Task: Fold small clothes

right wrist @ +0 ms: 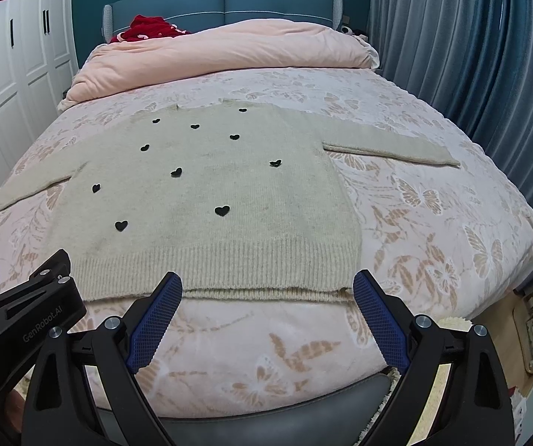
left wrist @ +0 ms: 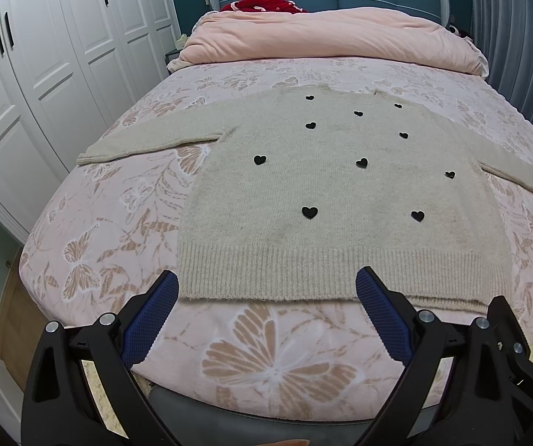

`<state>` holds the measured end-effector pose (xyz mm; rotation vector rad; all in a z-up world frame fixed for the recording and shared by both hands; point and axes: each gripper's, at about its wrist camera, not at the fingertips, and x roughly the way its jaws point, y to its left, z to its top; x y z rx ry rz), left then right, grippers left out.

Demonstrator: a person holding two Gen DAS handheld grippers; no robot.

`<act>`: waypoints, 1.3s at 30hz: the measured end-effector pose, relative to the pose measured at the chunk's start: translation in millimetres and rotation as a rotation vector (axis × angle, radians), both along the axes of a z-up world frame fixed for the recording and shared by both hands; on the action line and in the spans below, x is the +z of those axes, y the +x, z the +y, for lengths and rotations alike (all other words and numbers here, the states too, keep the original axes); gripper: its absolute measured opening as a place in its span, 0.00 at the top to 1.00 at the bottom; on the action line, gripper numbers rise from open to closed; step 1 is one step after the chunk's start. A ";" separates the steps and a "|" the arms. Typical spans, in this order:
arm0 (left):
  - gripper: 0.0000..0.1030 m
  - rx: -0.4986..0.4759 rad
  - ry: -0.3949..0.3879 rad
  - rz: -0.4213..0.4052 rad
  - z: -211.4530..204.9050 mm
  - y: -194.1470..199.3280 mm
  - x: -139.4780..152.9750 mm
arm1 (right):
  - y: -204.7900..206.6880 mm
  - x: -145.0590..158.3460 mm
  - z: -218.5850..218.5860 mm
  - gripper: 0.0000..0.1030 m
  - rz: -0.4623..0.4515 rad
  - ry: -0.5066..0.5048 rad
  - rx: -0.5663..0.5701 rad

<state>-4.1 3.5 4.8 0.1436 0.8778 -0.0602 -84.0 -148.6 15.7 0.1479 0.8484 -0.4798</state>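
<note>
Lying flat on bed (left wrist: 118,223), beige sweater (left wrist: 322,186) w/ black hearts

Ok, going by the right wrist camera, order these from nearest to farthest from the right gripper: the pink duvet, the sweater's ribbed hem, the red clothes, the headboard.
1. Ribbed hem, just ahead of the open right gripper.
2. Pink duvet, bunched across the far end of the bed.
3. Red clothes, behind the duvet, toward the left.
4. Headboard, against the back wall.
</note>
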 end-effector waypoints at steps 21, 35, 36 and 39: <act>0.10 -0.001 0.002 0.001 0.1 0.2 -0.2 | 0.0 -1.4 0.9 0.11 0.005 0.000 -0.006; 0.10 0.000 0.002 0.003 0.7 -1.1 -1.3 | -2.2 -4.7 -0.4 0.11 0.011 0.005 -0.008; 0.10 -0.001 0.001 0.003 0.7 -1.1 -1.3 | -2.9 -5.5 -0.5 0.11 0.012 0.006 -0.009; 0.10 -0.003 0.003 0.002 1.3 -3.6 -2.9 | -2.1 -6.7 0.6 0.11 0.018 0.005 -0.014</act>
